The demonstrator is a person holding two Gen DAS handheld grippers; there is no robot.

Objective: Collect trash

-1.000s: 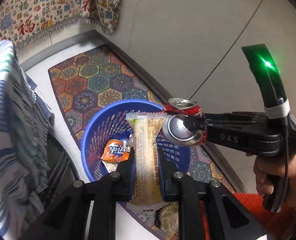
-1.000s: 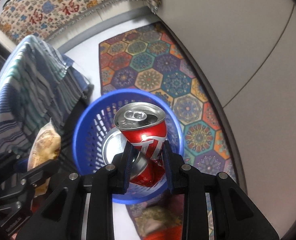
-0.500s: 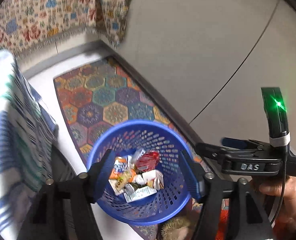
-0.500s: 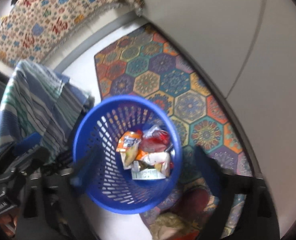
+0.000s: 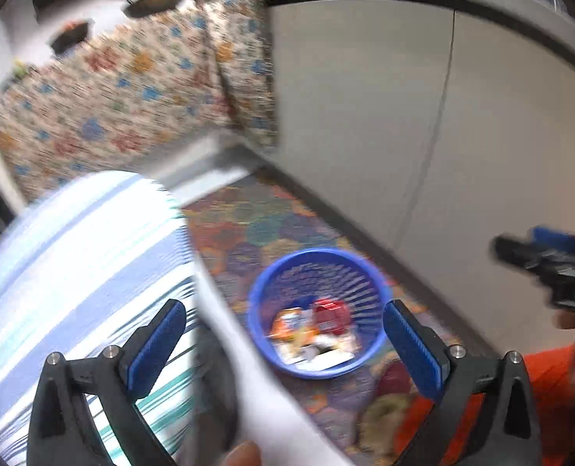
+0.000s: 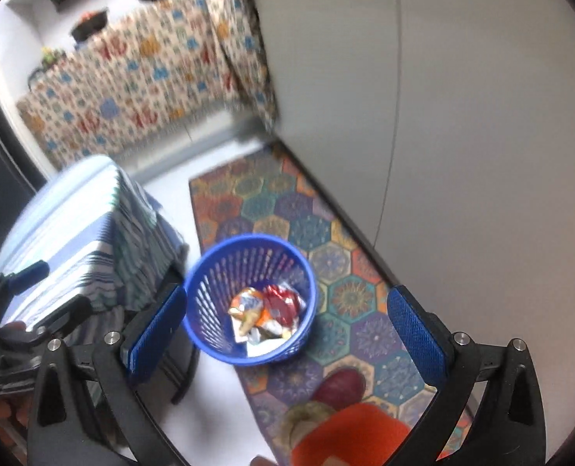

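The wall (image 6: 462,116) fills the right side of both views, and a patterned cloth (image 6: 132,89) hangs at the far end under a shelf of pans. Nearer on the left stands a table draped in a striped cloth (image 6: 74,233). A rug (image 6: 311,229) of coloured hexagons runs along the foot of the wall.

On the rug stands the basket (image 6: 206,299) — blue, round, slotted sides, upright. The trash (image 6: 266,312) lies heaped in its bottom: a red crushed can (image 5: 328,310), an orange packet (image 5: 287,320) and pale wrappers. None of it shows outside the basket.

The left gripper (image 5: 283,343) is opening, its blue pads far apart with nothing between them. The right gripper (image 6: 285,336) stands spread as wide, also empty.

The relation that matters: the basket sits below and ahead of both tools, framed almost centrally between each pair of fingers, and well apart from them. In the right view it looks a little left of centre; in the left view, a little right — so it lies between the two hands, neither clearly nearer. A round basket offers no long axis to line up on. No loose trash is in view, so any next pick must be sought elsewhere, I judge.
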